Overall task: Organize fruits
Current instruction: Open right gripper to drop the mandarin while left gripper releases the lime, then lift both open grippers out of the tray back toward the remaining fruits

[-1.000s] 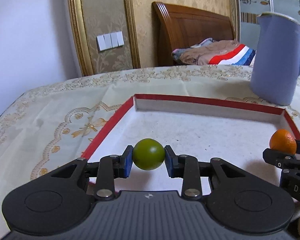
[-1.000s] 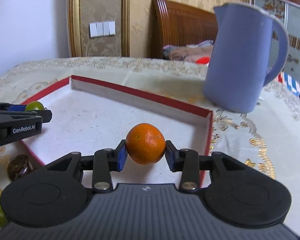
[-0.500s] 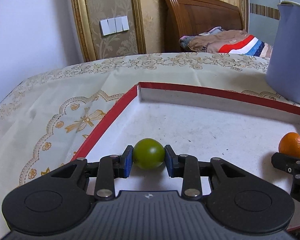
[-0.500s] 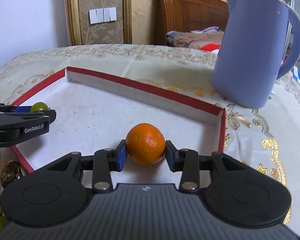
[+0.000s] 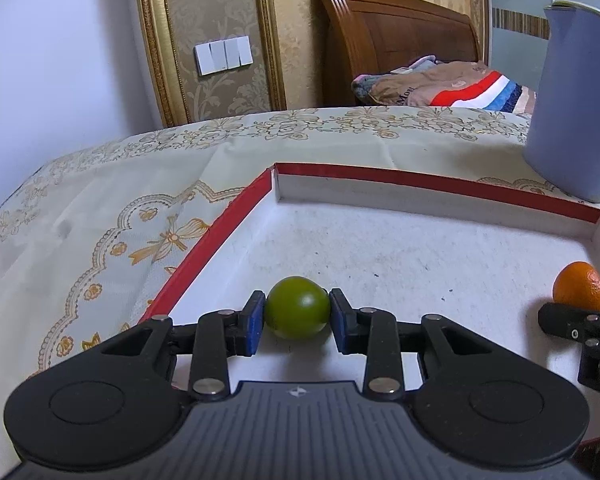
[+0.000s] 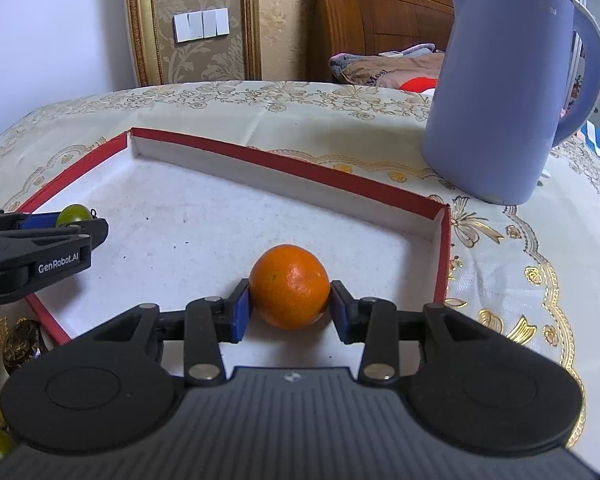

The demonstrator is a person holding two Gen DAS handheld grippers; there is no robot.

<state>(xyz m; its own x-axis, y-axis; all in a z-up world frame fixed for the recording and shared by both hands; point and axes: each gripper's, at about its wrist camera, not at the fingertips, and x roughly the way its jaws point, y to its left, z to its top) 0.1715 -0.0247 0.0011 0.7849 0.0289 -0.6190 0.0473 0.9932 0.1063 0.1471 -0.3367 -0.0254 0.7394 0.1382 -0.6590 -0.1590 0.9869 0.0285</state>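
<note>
In red tray [image 6: 308, 172], one orange [image 6: 289, 286], one green fruit [image 5: 297, 307]

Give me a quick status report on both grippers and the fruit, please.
Left gripper shut on green fruit. Right gripper shut on orange. Both low over red-rimmed tray. Kettle beyond tray, nothing blocking.

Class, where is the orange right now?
In the right wrist view, the orange sits between the right gripper's fingers, inside the red tray near its right wall.
</note>
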